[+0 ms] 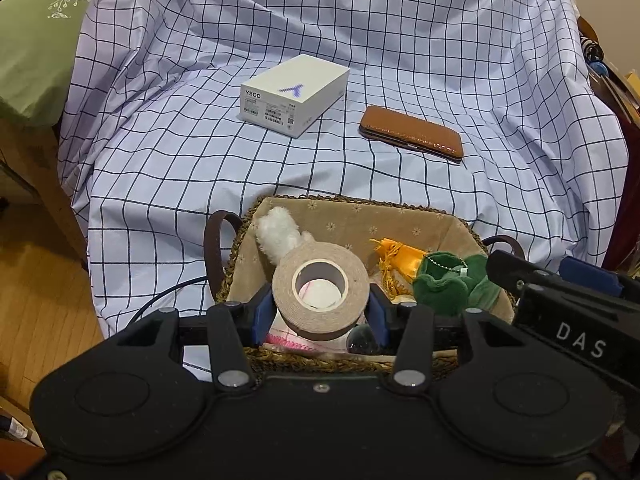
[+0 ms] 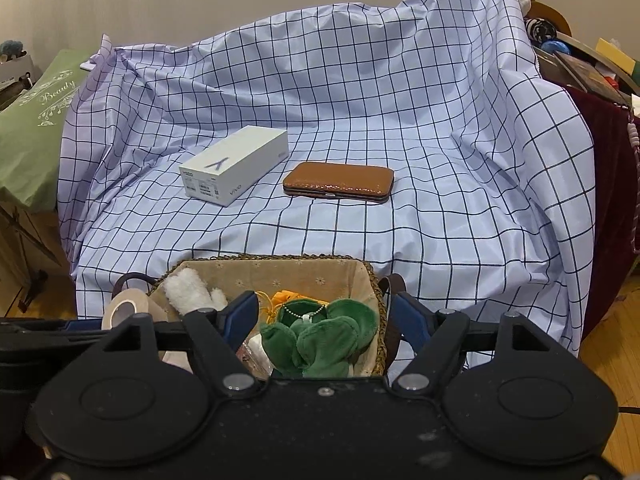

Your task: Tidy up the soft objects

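A woven basket (image 1: pixel 352 208) (image 2: pixel 372 276) with a beige floral lining sits at the front edge of the checked cloth. It holds a white fluffy toy (image 1: pixel 276 234) (image 2: pixel 188 290), an orange pouch (image 1: pixel 400 256), a green plush (image 1: pixel 444 284) (image 2: pixel 320 340) and something pink and white. My left gripper (image 1: pixel 320 312) is shut on a roll of tan tape (image 1: pixel 320 292) (image 2: pixel 124 310), held over the basket. My right gripper (image 2: pixel 324 320) is open and empty above the green plush; it also shows in the left wrist view (image 1: pixel 560 300).
A white phone box (image 1: pixel 294 94) (image 2: pixel 234 164) and a brown leather case (image 1: pixel 412 134) (image 2: pixel 338 182) lie on the checked cloth (image 1: pixel 200 160) behind the basket. A green cushion (image 1: pixel 36 40) is at far left, clutter at far right, wooden floor (image 1: pixel 40 280) below.
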`<state>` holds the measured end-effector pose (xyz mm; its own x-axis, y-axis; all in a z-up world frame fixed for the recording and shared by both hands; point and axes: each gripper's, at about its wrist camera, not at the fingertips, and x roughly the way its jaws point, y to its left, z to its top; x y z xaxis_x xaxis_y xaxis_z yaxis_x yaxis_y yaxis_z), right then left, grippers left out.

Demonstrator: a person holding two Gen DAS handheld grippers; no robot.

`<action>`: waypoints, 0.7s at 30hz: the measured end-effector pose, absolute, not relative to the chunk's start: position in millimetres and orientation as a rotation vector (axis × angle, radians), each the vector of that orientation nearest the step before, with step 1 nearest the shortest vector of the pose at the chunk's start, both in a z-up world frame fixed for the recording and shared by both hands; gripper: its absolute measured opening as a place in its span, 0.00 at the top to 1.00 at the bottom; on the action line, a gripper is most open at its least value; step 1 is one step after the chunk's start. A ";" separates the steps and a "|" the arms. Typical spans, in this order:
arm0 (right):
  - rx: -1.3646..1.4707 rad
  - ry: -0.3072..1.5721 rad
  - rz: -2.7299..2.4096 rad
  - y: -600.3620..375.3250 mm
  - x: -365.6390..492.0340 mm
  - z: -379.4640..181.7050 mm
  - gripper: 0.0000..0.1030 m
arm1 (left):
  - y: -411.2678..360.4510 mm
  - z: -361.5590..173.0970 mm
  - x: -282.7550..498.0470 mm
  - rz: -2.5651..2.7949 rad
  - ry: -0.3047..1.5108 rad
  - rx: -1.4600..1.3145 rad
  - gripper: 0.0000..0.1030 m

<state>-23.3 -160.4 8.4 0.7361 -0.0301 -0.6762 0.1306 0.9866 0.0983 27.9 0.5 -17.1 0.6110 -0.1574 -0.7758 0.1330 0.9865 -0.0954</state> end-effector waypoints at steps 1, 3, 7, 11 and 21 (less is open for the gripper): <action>0.143 0.739 -0.089 -160.5 -23.2 8.2 0.28 | 0.5 -17.3 28.5 -0.168 0.898 -0.028 0.54; 0.143 0.740 -0.088 -160.5 -23.4 8.1 0.28 | 0.5 -17.7 29.9 -0.165 0.899 -0.027 0.54; 0.142 0.742 -0.090 -160.5 -22.7 8.0 0.28 | 2.1 -19.6 34.5 -0.159 0.907 -0.035 0.54; 0.142 0.744 -0.092 -160.5 -22.9 7.3 0.28 | 4.6 -20.9 38.7 -0.151 0.914 -0.046 0.54; 0.162 0.742 -0.094 -163.2 -24.9 5.9 0.28 | -0.4 -18.7 39.7 -0.136 0.888 -0.009 0.44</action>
<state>-24.9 -163.2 5.9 0.7335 -0.0277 -0.6791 0.1422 0.9833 0.1135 39.7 -0.4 -18.7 0.6228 -0.1226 -0.7727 0.1149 0.9913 -0.0647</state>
